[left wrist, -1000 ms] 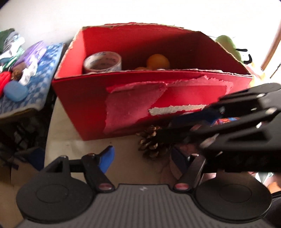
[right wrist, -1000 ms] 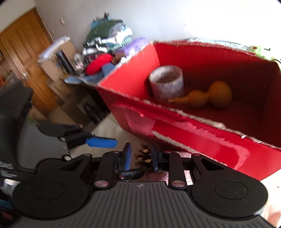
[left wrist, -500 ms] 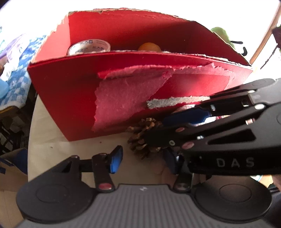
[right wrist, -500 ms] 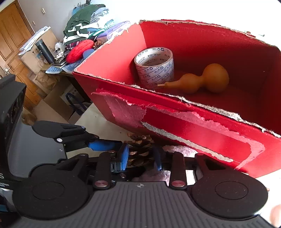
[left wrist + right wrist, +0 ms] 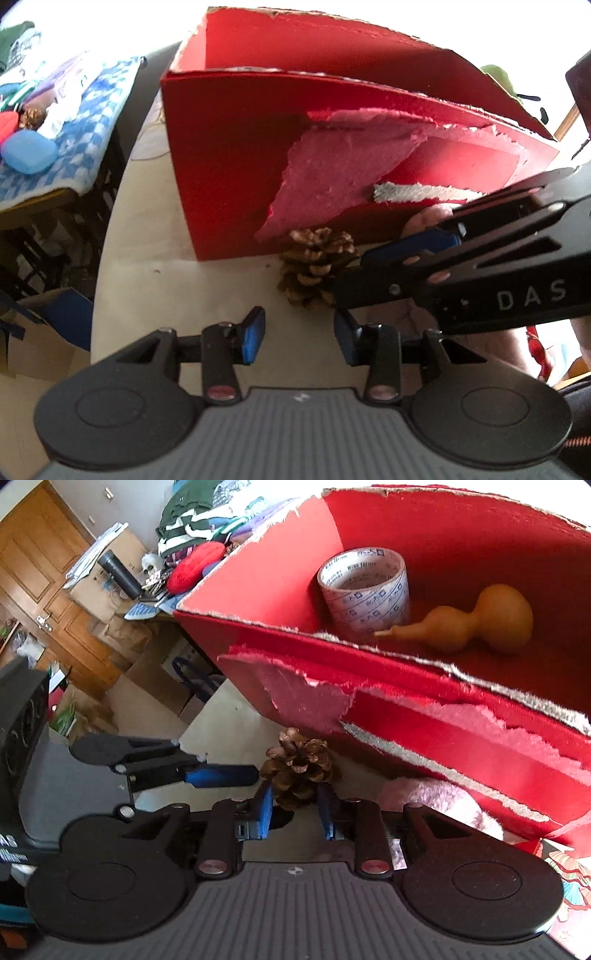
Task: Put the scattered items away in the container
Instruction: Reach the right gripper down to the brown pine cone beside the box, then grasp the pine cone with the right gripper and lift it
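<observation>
My right hand-held gripper [image 5: 294,810] brackets the pine cone [image 5: 299,766] beside the red cardboard box [image 5: 461,716], pads apparently touching it; my left hand-held gripper [image 5: 299,334] is closing, empty.

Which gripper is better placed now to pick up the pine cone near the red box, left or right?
Right. The right gripper already has the pine cone between its blue pads. The left gripper is closing with nothing between its pads, short of the cone.

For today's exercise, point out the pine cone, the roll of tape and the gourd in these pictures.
pine cone [image 5: 299,771]: right wrist view, on its brown scales.
roll of tape [image 5: 365,598]: right wrist view, on its printed outer side.
gourd [image 5: 498,616]: right wrist view, on its larger round bulb.
</observation>
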